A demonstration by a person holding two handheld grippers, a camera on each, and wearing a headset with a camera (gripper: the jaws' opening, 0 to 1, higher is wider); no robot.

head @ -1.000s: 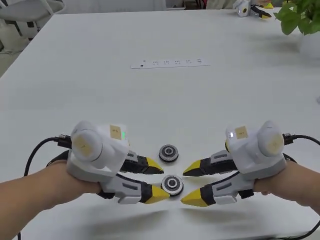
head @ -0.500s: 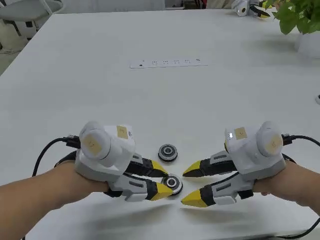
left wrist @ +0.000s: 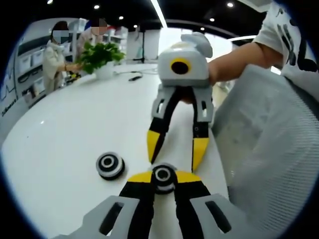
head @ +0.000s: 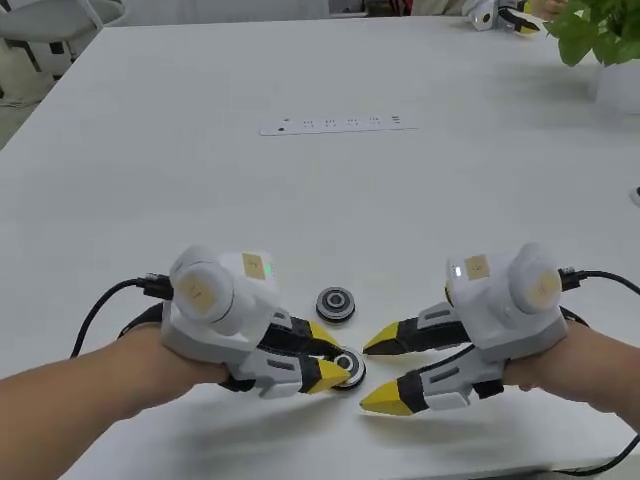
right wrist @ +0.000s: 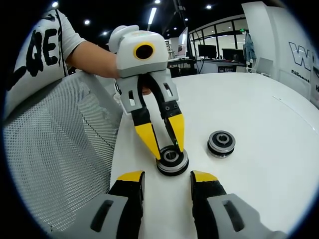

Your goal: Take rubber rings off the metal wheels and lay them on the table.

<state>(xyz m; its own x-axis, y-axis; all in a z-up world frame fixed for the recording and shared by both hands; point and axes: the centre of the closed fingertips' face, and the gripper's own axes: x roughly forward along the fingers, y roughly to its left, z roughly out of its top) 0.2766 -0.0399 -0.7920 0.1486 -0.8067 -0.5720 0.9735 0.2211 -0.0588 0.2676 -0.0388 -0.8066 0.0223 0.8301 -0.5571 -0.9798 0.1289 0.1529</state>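
**Left gripper nips near wheel, right one spread**

White table (head: 450, 200) takes up most of the head view. A potted plant (head: 598, 35) sits at the upper right corner and a flat white power strip (head: 335, 125) lies upper centre, well apart from the work.

Left gripper (head: 338, 361) is low in frame, left of centre, tips pointing right. Its yellow-tipped jaws are closed in on the near wheel (head: 349, 367). In the left gripper view the jaws sit either side of that wheel (left wrist: 163, 177), touching it. In the right gripper view the same tips come down onto the wheel (right wrist: 172, 161), which rests on the table.

Right gripper (head: 368, 375) is lower right of centre, tips pointing left. Its jaws are spread w/ nothing between them, just beside the near wheel and apart from it.

Far wheel (head: 335, 304) lies flat just above the near one, near the frame's centre, untouched by either gripper. Both wheels are metal w/ dark bands; which band is rubber can't be told.
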